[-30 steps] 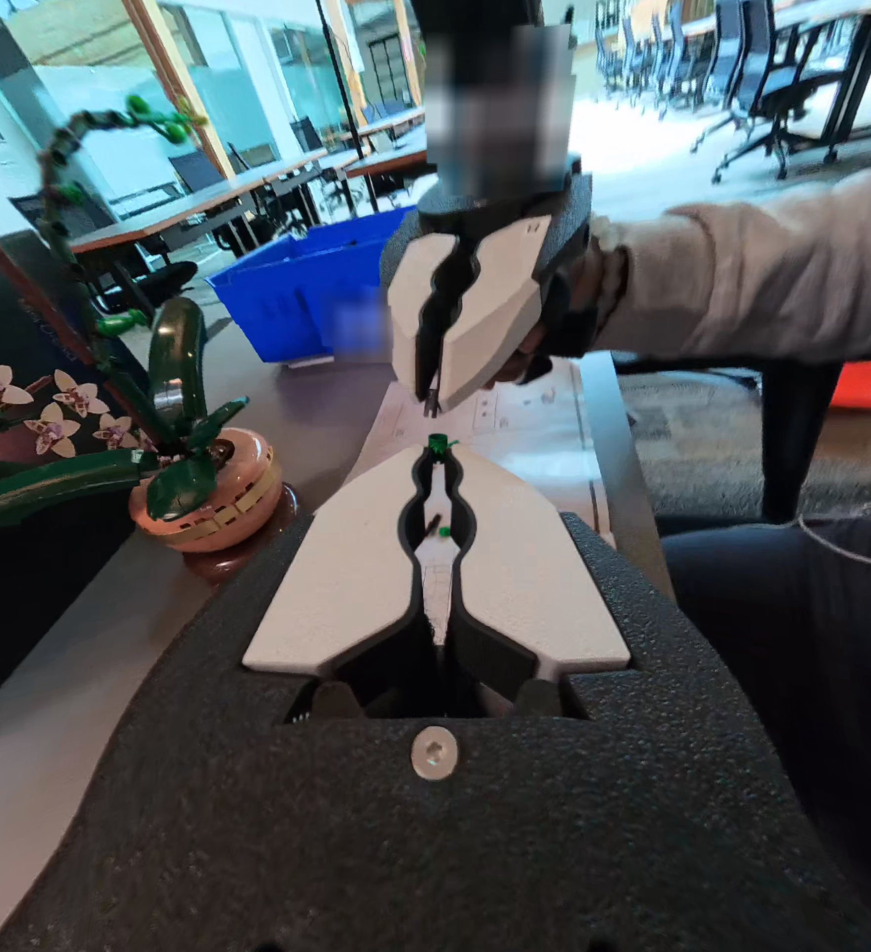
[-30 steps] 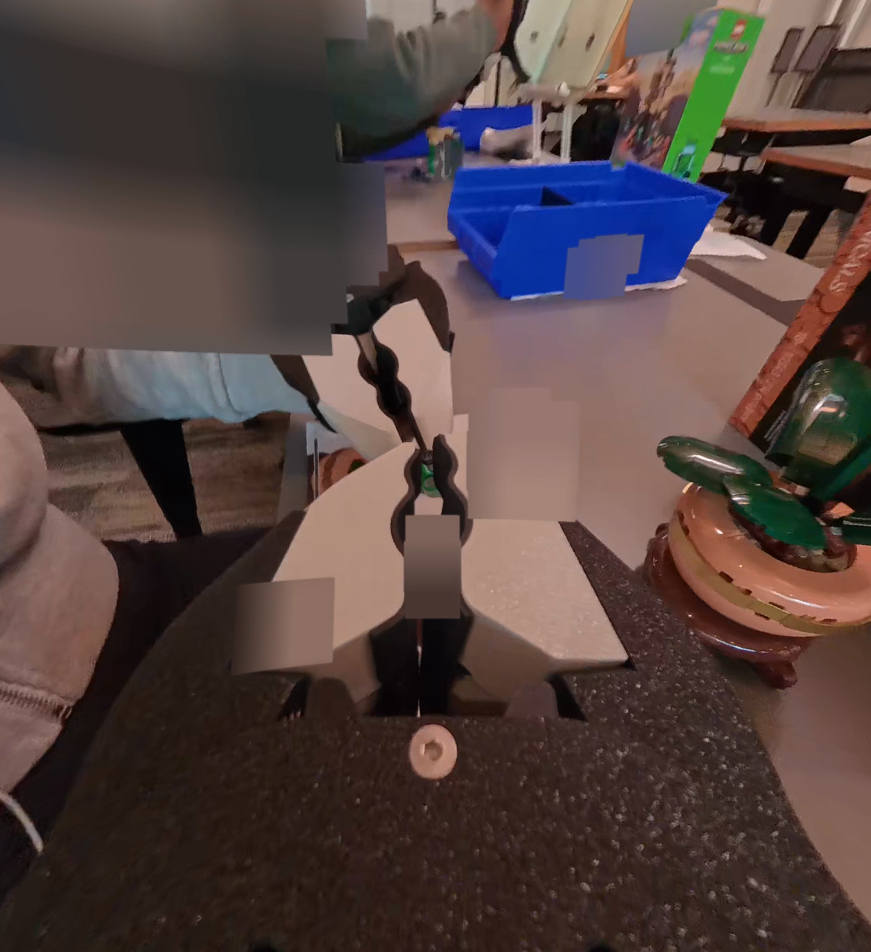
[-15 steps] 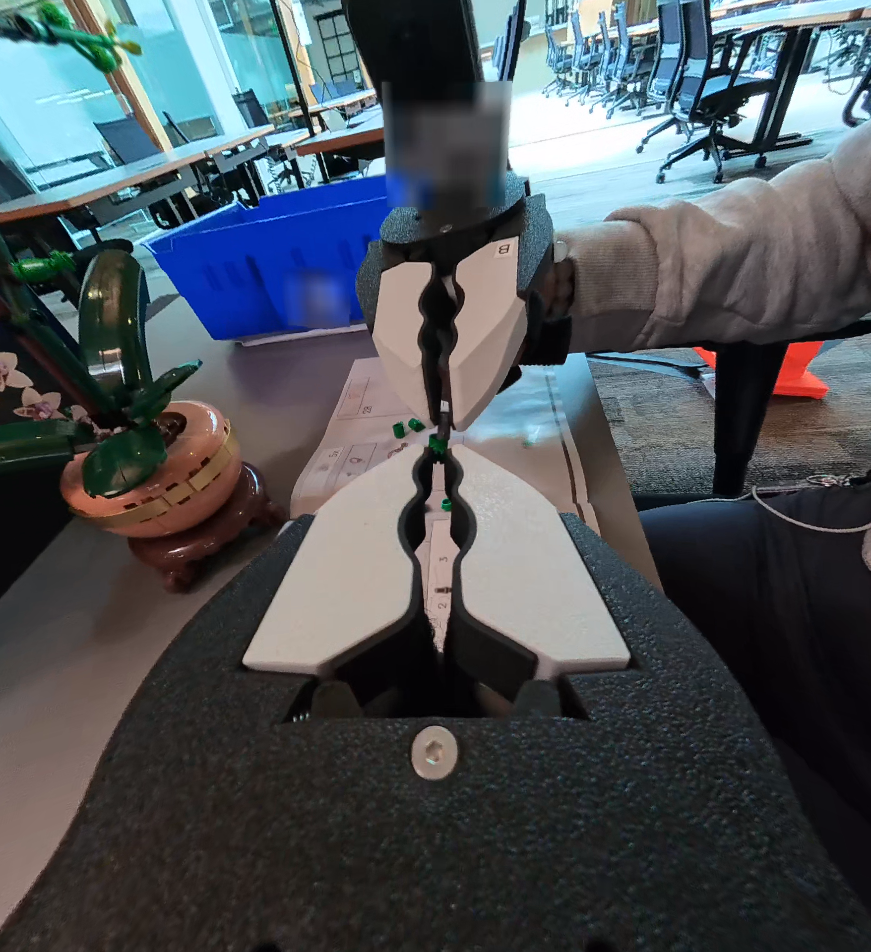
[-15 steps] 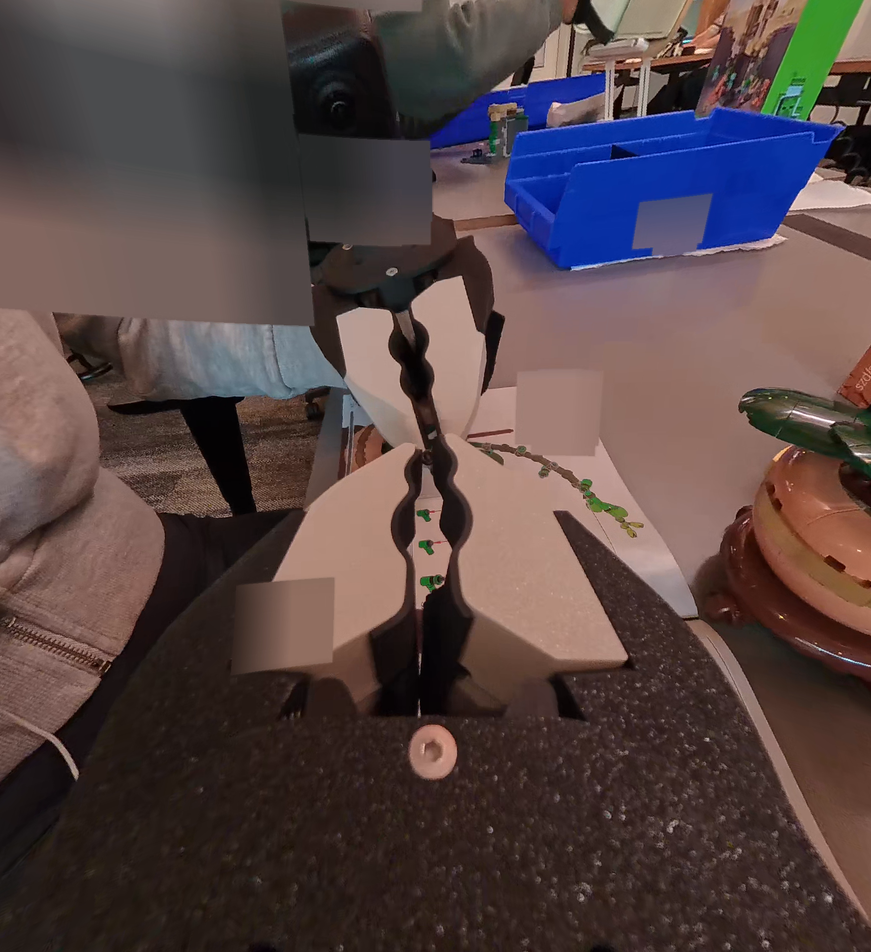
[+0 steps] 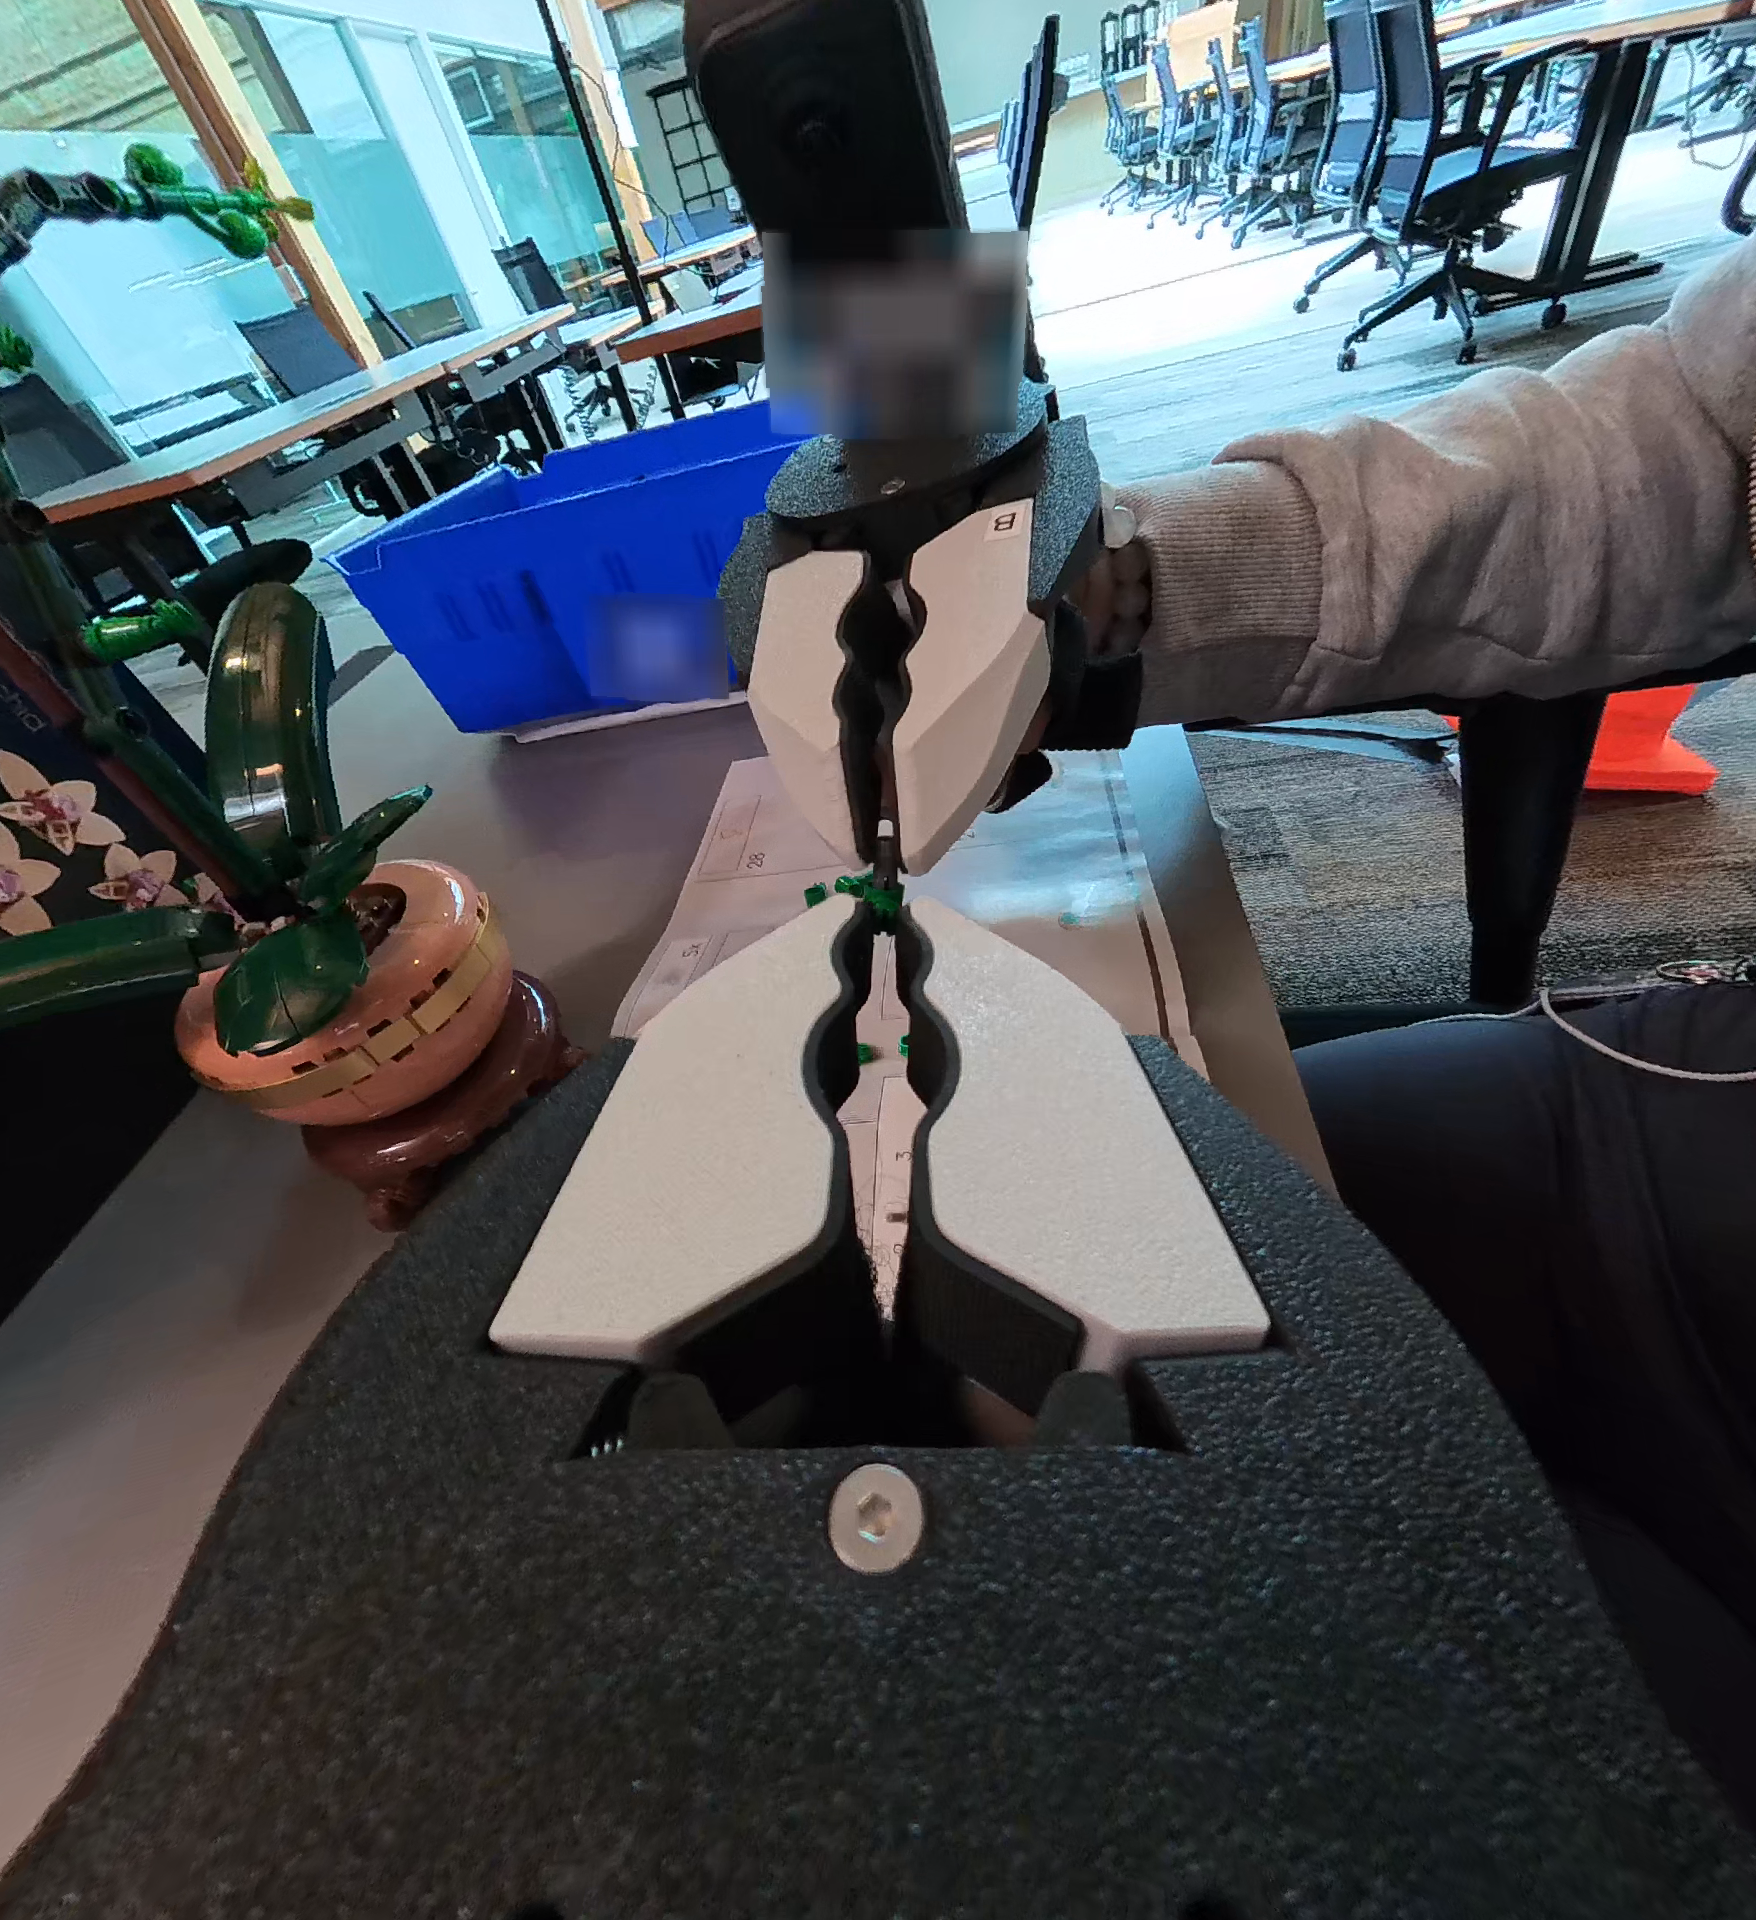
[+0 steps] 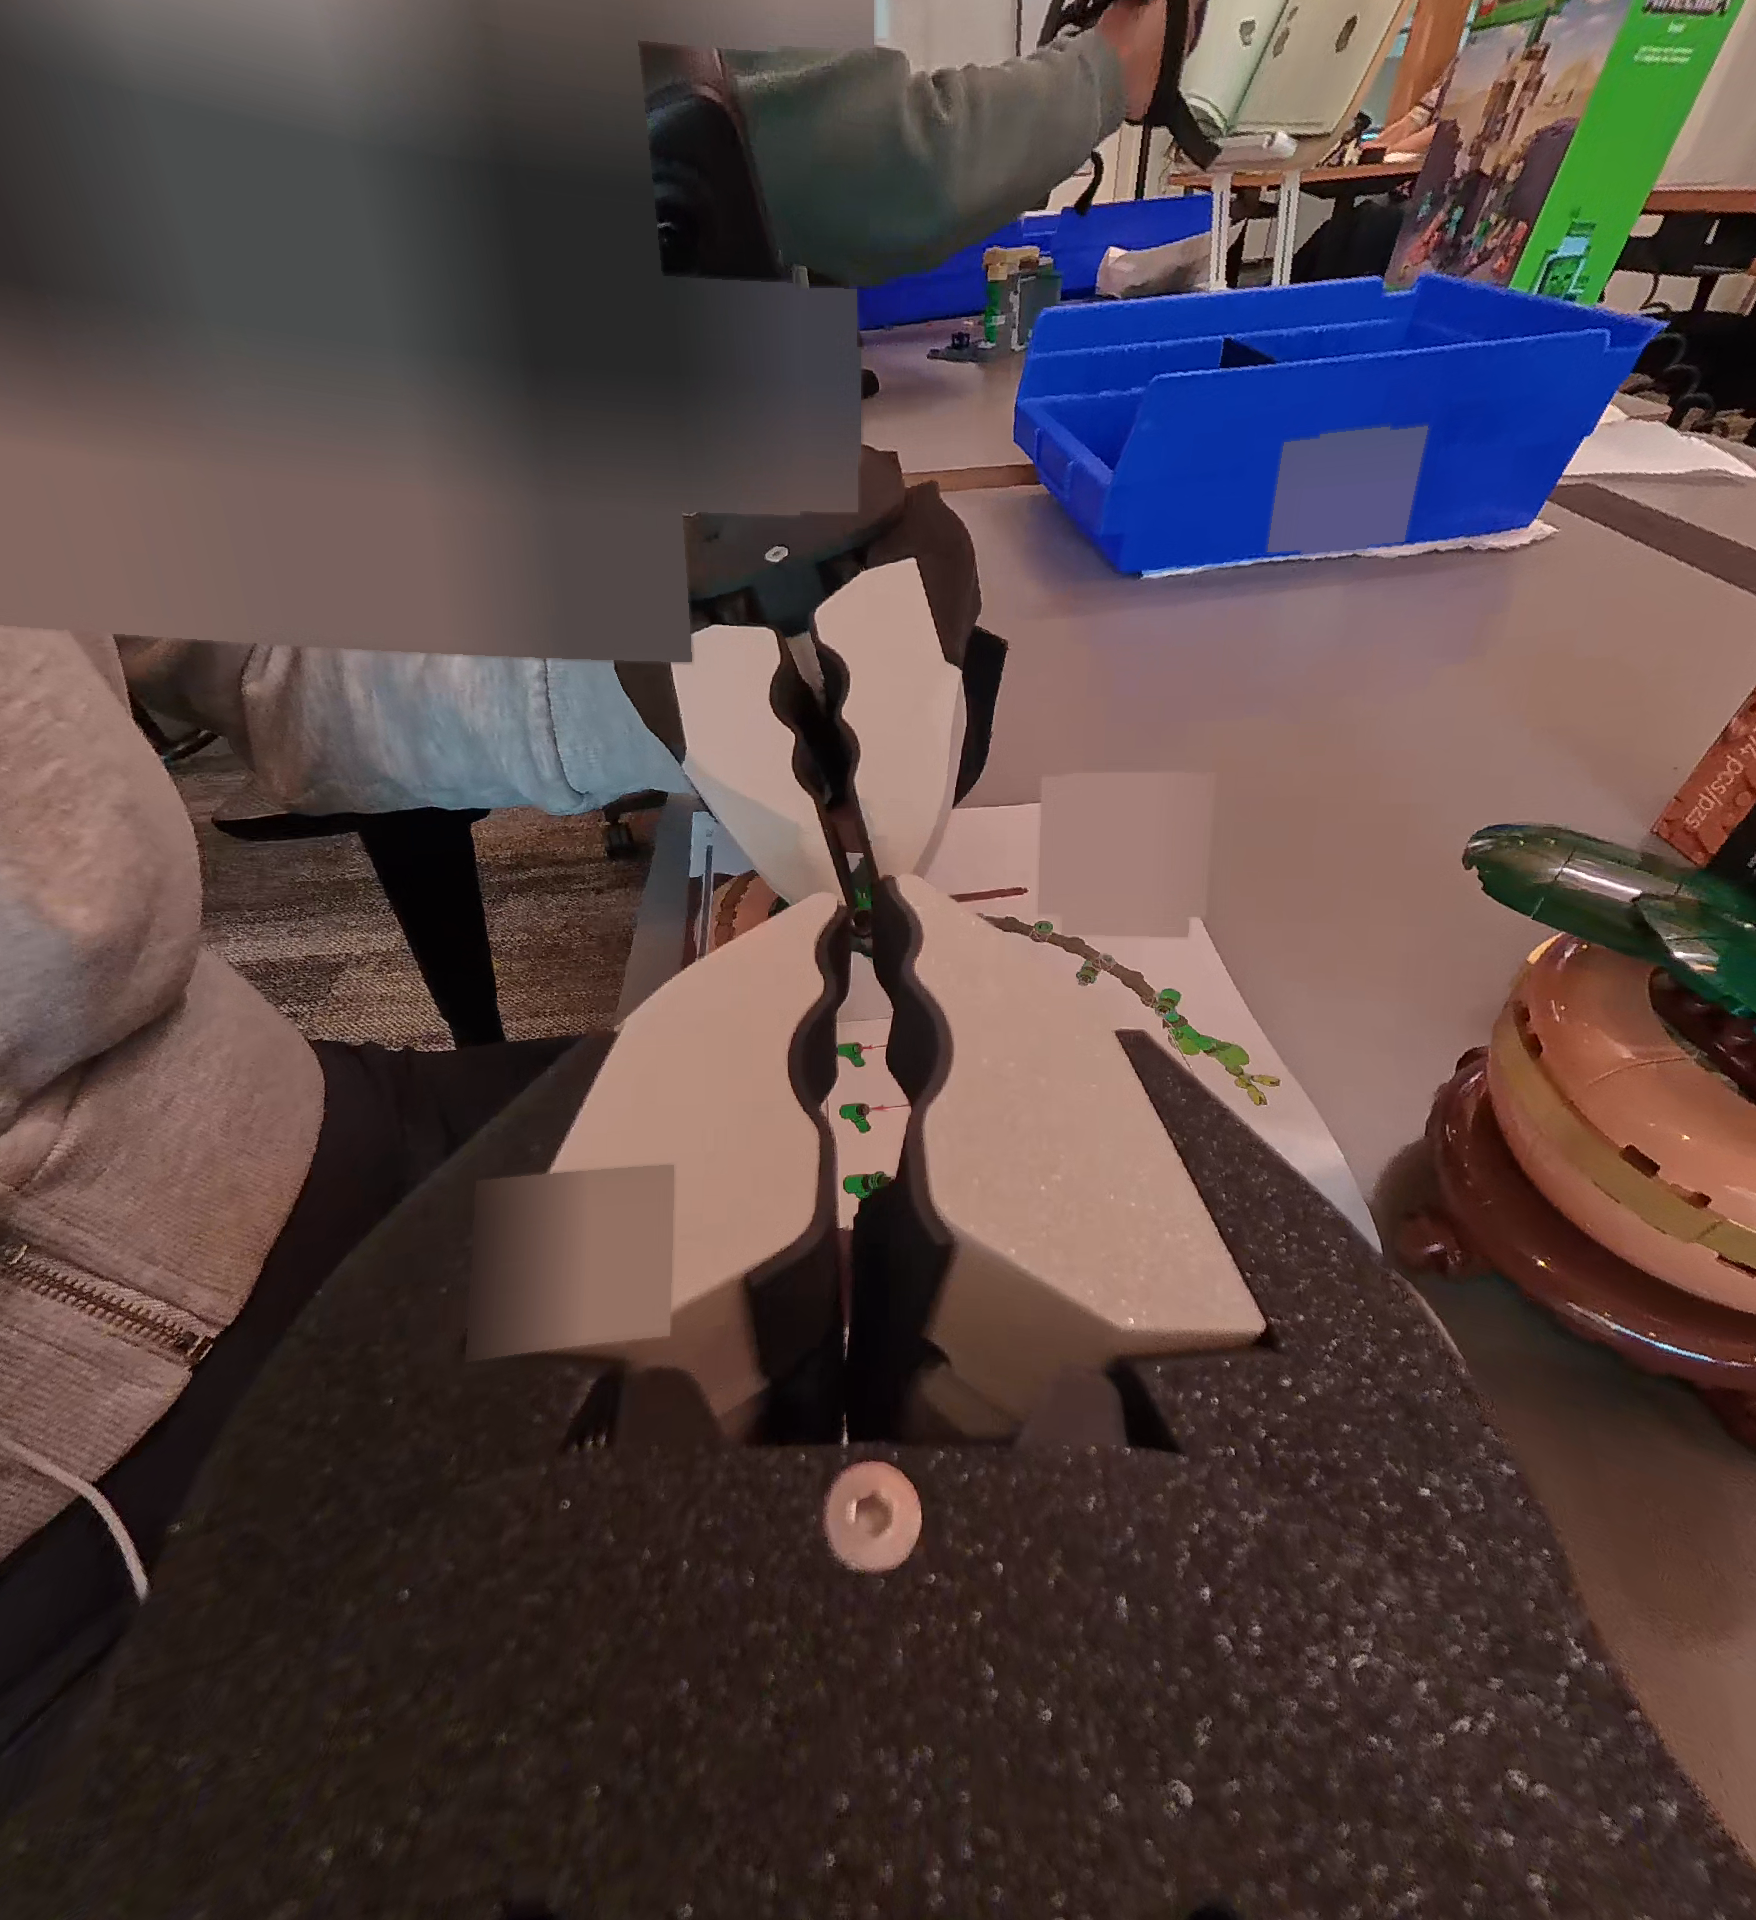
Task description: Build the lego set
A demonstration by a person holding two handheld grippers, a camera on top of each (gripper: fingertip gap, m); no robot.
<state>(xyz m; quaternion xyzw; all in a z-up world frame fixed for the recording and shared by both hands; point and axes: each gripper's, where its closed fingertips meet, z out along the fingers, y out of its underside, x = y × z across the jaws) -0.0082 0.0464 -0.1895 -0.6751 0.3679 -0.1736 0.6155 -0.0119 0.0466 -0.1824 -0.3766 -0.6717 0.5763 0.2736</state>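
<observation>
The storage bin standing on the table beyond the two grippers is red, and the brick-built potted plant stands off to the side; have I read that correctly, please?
Not quite: the storage bin is blue, not red, as the right wrist view shows plainly and the left wrist view confirms. The rest holds: it stands on the table beyond the two grippers, and the brick-built potted plant stands off to the side.

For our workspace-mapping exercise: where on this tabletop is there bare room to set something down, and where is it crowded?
Bare grey tabletop lies between the blue plastic bin, the white printed instruction sheet and the pink brick-built flowerpot; another bare strip lies near the pot's brown base. Crowded: over the sheet, where both grippers meet tip to tip among small green pieces.
</observation>
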